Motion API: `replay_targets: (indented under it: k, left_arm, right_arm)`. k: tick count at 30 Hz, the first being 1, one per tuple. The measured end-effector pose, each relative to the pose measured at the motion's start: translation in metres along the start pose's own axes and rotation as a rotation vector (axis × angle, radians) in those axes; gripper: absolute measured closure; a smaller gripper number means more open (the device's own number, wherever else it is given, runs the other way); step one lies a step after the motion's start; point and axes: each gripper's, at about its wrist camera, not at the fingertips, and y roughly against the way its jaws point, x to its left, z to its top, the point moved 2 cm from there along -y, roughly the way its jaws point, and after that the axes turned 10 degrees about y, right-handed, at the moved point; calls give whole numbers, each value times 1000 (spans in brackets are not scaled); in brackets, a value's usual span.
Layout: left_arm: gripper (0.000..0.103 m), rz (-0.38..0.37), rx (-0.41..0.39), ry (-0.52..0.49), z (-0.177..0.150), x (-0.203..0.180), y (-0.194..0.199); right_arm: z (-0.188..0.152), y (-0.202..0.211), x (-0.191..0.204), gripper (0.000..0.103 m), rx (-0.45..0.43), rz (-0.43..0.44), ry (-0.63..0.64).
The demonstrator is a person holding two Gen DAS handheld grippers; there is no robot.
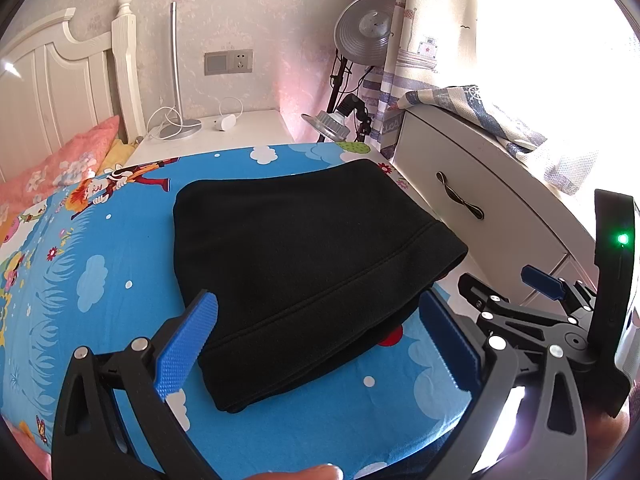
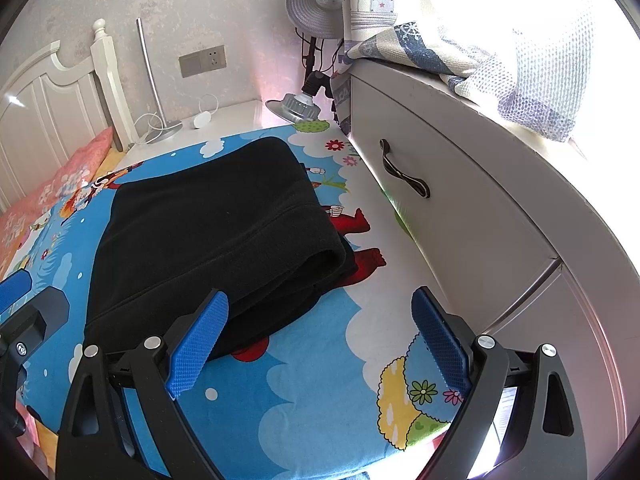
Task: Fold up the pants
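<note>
Blue pads right under my lens: my left gripper [image 1: 318, 344] has its fingers spread wide, released, nothing between them but air and the near edge of the black pants [image 1: 304, 264]. Those pants lie folded into a thick bundle on the cartoon bedsheet [image 1: 80, 280], just ahead of this gripper, the stitched hem running across between the two pads. A fingertip [image 1: 316, 472] peeks in at the very bottom of my left view. Off to my right I see the right gripper [image 1: 516, 280] from the side, its green light on.

Switching to the right camera: my right gripper [image 2: 320, 344] is likewise released, fingers well apart, empty. The pants [image 2: 208, 232] sit ahead and to its left, the left pad just beside the bundle's near corner; I can't tell whether it touches. Layered folded edges face this gripper. Ahead on the right stands a white drawer cabinet [image 2: 460, 216] with a dark handle [image 2: 404, 176], a patterned cloth [image 2: 480, 52] heaped on top. Farther ahead, a pink pillow [image 2: 48, 192] against the white headboard [image 2: 44, 112], and a silver lamp [image 2: 316, 0] in the corner.
</note>
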Motion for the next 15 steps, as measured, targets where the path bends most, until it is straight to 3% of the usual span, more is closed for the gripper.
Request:
replay_targets:
  k: [11, 13, 15]
  left_arm:
    - [2, -44, 2, -11, 2, -8, -7]
    - [2, -80, 44, -6, 2, -2, -11]
    - [2, -47, 20, 17, 7, 25, -4]
  right_arm:
    - [-3, -5, -2, 14, 6, -3, -12]
    - [-3, -6, 0, 14, -3, 5, -16]
    - [-4, -8, 1, 14, -15, 14, -16]
